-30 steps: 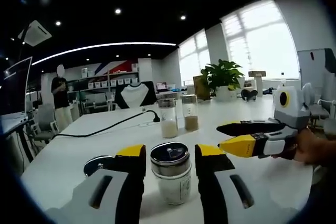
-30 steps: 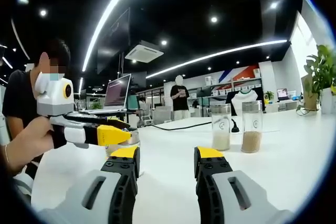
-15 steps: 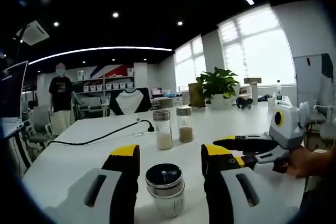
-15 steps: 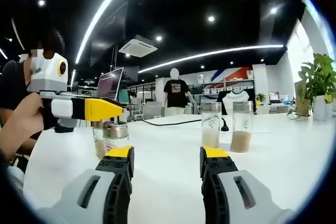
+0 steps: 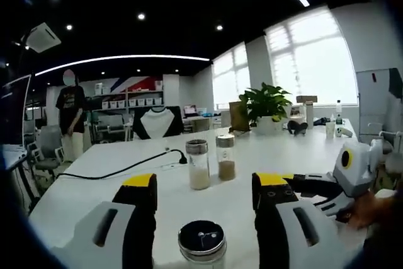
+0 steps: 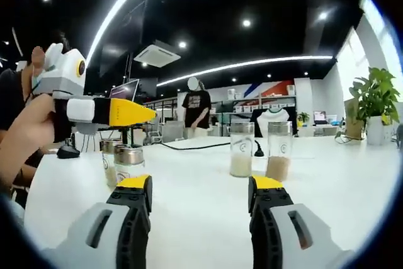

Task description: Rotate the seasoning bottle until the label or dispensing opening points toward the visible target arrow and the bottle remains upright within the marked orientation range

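We see the left gripper point(image 5: 203, 188) with jaws apart, raised over the seasoning bottle point(image 5: 202, 247) — upright on the white table point(image 5: 94, 187). The right gripper point(image 6: 199, 186) also gapes, holding nothing — bare tabletop ahead of it, two jars point(image 6: 258, 149) well beyond.

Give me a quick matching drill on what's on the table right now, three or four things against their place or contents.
Things:
1. seasoning bottle
2. left tall jar
3. right tall jar
4. left tongs

States:
a. brown contents
b. open, lifted above the bottle
c. pale contents
d. upright, silver lid, below and between the tongs' jaws

Pairs: 1-d, 2-c, 3-a, 4-b
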{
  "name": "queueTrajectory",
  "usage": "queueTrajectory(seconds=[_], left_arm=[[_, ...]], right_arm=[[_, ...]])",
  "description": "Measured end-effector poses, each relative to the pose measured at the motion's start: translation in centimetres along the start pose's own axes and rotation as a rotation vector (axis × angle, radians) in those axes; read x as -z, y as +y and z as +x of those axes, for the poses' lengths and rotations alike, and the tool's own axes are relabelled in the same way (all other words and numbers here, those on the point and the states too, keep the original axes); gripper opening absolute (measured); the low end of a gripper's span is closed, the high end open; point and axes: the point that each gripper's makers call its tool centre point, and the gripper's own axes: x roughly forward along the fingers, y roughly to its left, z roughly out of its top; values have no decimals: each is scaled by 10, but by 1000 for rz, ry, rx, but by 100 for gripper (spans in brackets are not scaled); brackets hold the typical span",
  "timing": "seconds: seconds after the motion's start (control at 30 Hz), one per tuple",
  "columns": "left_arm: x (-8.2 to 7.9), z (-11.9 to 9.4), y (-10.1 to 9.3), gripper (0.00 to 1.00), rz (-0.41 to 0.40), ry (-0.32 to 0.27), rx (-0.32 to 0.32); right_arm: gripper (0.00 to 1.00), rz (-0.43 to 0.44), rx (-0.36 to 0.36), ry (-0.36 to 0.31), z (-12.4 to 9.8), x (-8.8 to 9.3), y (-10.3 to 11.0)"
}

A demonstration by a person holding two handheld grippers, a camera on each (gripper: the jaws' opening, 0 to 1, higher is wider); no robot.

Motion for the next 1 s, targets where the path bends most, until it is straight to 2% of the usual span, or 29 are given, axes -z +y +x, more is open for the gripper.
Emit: queueTrajectory(seconds=[0.27,0.6,1.0], left_arm=[[-20,22,-4,66,33,-20,19],[-42,53,0,69,29,-31,28],[-42,100,1,69,13,13,34]], right_arm=[[63,21,-5,29,-16,-1,-2],[63,6,15,23,-36,-21,-12],[63,-12,23,5,-61,-42,-16]])
